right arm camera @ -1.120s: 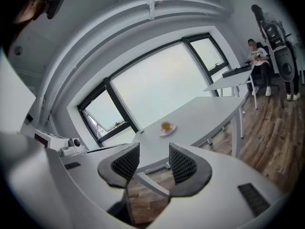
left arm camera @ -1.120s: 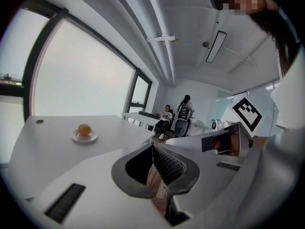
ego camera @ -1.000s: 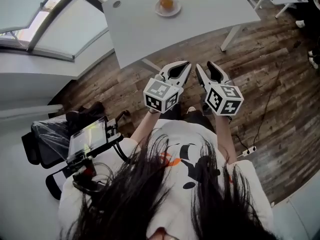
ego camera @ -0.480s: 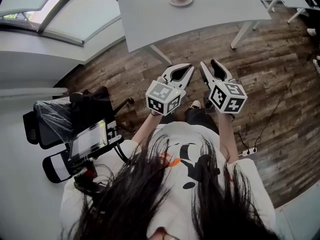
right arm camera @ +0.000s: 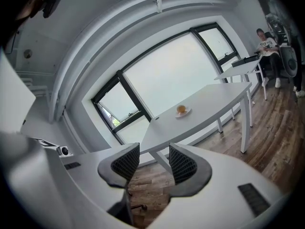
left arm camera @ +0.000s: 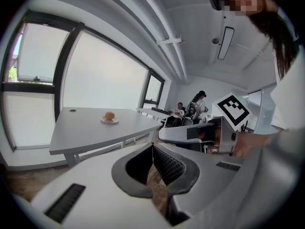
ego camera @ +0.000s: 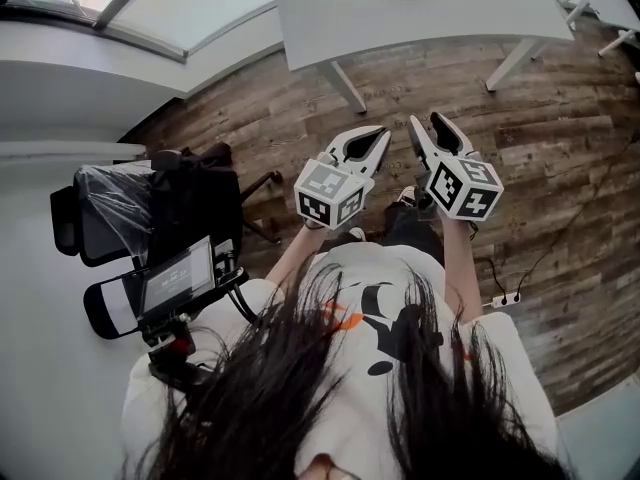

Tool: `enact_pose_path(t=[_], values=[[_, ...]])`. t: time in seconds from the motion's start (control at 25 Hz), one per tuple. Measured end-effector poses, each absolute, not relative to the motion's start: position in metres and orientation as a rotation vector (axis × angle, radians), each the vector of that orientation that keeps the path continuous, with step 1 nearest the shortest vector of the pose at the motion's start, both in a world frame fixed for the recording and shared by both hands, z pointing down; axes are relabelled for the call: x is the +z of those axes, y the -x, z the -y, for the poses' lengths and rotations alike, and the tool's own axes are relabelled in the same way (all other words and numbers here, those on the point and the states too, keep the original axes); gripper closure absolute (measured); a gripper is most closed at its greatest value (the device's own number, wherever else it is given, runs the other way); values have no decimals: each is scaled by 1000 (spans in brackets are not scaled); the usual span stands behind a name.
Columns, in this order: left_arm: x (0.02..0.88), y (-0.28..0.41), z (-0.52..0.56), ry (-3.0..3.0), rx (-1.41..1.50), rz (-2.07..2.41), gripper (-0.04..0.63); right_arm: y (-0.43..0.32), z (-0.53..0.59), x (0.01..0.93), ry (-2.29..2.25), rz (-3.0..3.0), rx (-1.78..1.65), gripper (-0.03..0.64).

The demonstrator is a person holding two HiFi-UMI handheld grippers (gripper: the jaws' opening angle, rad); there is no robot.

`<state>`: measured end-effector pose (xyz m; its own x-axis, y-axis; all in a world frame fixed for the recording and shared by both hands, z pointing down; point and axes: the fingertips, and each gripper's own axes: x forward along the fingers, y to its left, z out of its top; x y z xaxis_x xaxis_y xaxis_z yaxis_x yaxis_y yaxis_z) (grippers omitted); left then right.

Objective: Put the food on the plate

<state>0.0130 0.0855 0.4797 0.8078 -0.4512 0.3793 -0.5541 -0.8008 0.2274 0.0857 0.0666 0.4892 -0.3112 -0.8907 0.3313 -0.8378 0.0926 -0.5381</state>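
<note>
orange round food point(right arm camera: 181, 109) on white plate point(right arm camera: 183, 113)

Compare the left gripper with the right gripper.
The left gripper has its jaws together at the tips; the right gripper has its jaws apart. The left gripper angles rightward, the right gripper leftward. Both are empty, short of the white table.

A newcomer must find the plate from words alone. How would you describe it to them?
Find the long white table beside the big windows. On its top sits the plate. It is small, round and white, the only dish there, with a ball of orange food on it.
</note>
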Motion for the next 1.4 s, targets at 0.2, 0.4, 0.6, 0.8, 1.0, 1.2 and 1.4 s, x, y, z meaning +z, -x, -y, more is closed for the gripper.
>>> enact_pose_path(t=[0.2, 0.4, 0.6, 0.8, 1.0, 1.2, 1.4], values=[[482, -15, -85, -2652, 450, 763, 591, -85, -66, 492, 1786, -2267, -1048, 416], [475, 57, -137, -2668, 392, 766, 591, -13, -116, 488, 1795, -2267, -1033, 416], [472, 127, -193, -2669, 351, 779, 591, 55, -172, 485, 1815, -2268, -1023, 416], [467, 182, -233, -2677, 311, 805, 591, 105, -217, 483, 1828, -2275, -1015, 416], [467, 179, -228, -2678, 319, 807, 591, 102, -218, 484, 1836, -2280, -1027, 416], [463, 171, -230, -2693, 306, 781, 591, 99, -221, 481, 1850, -2292, -1022, 416], [460, 167, -230, -2700, 295, 770, 591, 97, -222, 479, 1867, -2308, -1019, 416]])
